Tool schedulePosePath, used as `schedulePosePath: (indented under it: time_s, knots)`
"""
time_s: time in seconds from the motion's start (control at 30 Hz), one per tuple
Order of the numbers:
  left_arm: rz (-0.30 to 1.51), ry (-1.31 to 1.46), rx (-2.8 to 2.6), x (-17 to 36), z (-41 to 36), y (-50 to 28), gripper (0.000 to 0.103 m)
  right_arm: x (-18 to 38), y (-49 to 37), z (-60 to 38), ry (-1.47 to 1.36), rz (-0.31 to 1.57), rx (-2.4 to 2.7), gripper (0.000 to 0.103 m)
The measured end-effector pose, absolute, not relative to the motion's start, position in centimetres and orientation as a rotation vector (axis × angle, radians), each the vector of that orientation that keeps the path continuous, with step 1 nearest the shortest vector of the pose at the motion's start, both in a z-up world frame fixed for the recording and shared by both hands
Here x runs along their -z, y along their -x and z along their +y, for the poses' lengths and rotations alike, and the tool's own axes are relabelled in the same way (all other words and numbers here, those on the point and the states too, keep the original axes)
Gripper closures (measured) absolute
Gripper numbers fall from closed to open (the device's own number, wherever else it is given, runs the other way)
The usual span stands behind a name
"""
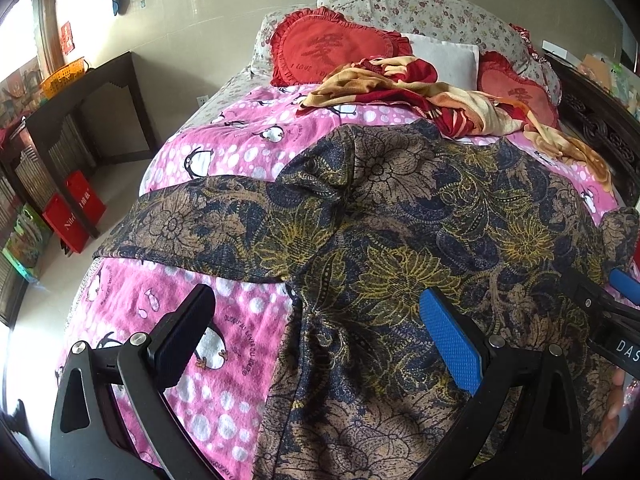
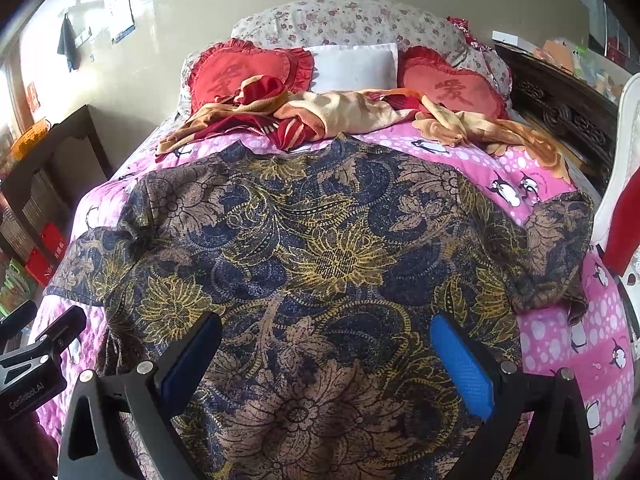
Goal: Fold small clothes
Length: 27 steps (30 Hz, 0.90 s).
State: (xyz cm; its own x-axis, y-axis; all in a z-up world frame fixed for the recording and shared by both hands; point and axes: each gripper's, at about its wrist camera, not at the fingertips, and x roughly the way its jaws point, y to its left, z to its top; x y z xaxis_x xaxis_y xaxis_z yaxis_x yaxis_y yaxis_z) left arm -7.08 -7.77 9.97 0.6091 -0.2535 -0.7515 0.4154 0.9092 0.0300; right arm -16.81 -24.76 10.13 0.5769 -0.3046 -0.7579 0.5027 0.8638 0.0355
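Observation:
A short-sleeved shirt (image 1: 400, 216) (image 2: 320, 240) in navy, tan and yellow flower print lies spread flat on a pink penguin bedspread (image 1: 240, 140) (image 2: 560, 340), both sleeves out to the sides. My left gripper (image 1: 320, 312) hovers open over the shirt's left hem edge, its fingers apart with nothing between them. My right gripper (image 2: 326, 340) is open above the shirt's lower middle, also holding nothing. The right gripper's tip (image 1: 600, 296) shows at the right edge of the left wrist view, and the left gripper's body (image 2: 36, 352) at the left edge of the right wrist view.
A crumpled red and cream blanket (image 1: 420, 92) (image 2: 320, 116) lies beyond the shirt's collar. Two red heart cushions (image 1: 328, 52) (image 2: 448, 88) and a white pillow (image 2: 352, 64) sit at the bed head. A dark desk (image 1: 80, 120) stands left, a carved wooden bedside (image 2: 568, 112) right, a white chair (image 2: 624, 200) far right.

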Motion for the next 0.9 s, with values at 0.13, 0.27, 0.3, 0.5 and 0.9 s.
schedulePosePath:
  time_s: [0.13,0.27,0.3,0.5,0.9]
  knots:
    - [0.833,-0.205,0.389,-9.9,-7.8,6.8,0.000,-9.8,16.5,-24.8,-0.258,0.841,0.478,0.000]
    - [0.838,-0.202,0.387,-9.7,-7.8,6.5,0.000,-9.4,16.2,-24.7,-0.257,0.849,0.474,0.000]
    - [0.839,-0.202,0.386,-9.7,-7.8,6.4,0.000,-9.3,16.0,-24.6,-0.256,0.852,0.474,0.000]
    - [0.847,-0.198,0.384,-9.5,-7.7,6.0,0.000,-9.0,15.6,-24.6,-0.259,0.855,0.478,0.000]
    - [0.869,-0.173,0.357,-8.9,-6.5,4.7,0.000,-8.3,14.6,-23.9,-0.260,0.867,0.456,0.000]
